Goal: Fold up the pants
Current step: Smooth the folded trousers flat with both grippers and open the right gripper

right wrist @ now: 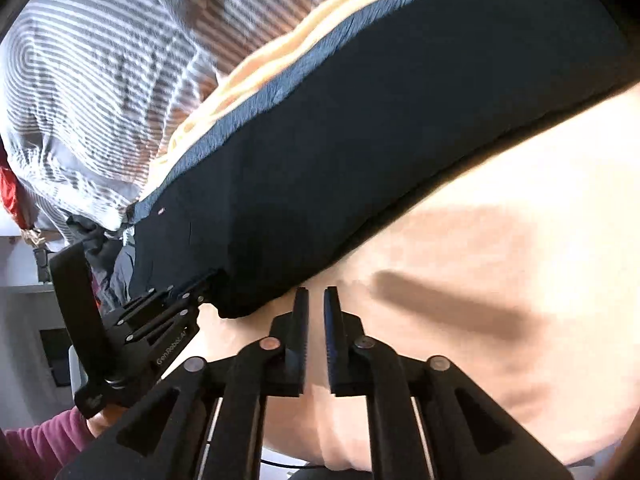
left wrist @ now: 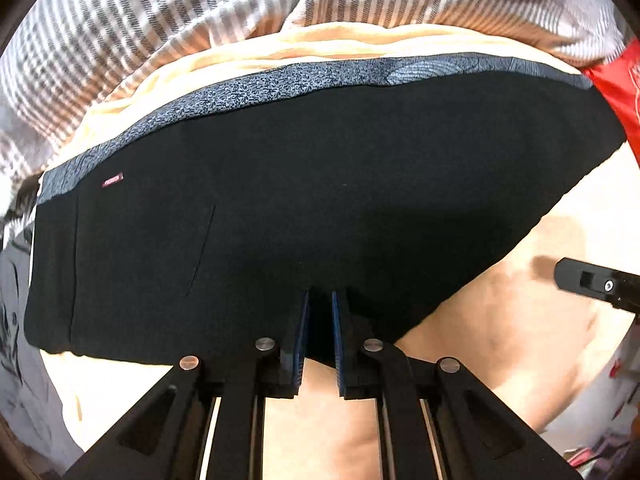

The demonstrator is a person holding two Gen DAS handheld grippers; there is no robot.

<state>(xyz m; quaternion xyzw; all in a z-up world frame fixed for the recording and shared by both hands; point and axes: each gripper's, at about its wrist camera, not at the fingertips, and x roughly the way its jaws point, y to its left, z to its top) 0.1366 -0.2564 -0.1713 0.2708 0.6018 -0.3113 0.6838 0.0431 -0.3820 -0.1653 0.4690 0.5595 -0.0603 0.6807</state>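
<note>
1. Black fabric pants (left wrist: 280,208) with a blue-grey patterned waistband (left wrist: 248,92), lying flat and already doubled on a pale peach bedsheet (left wrist: 520,340), in front of a rumpled grey-and-white striped blanket (left wrist: 140,40).
2. Left gripper (left wrist: 320,312) pointing down at the near hem, blue pads nearly together and pinching the dark cloth edge between them.
3. Right gripper (right wrist: 316,308) hanging just off the pants' corner over bare sheet, narrow gap between its pads, nothing in it.
4. Step in hand, by judgement: end of one fold, hem still pinned by the left.
5. Next move likely calls for a fresh right-hand grasp on an edge, then a lift across toward the waistband.
6. Hard to make out: layers under the black cloth, blurred far edge in the right wrist view, red item (left wrist: 618,92) cut off at the frame.
</note>
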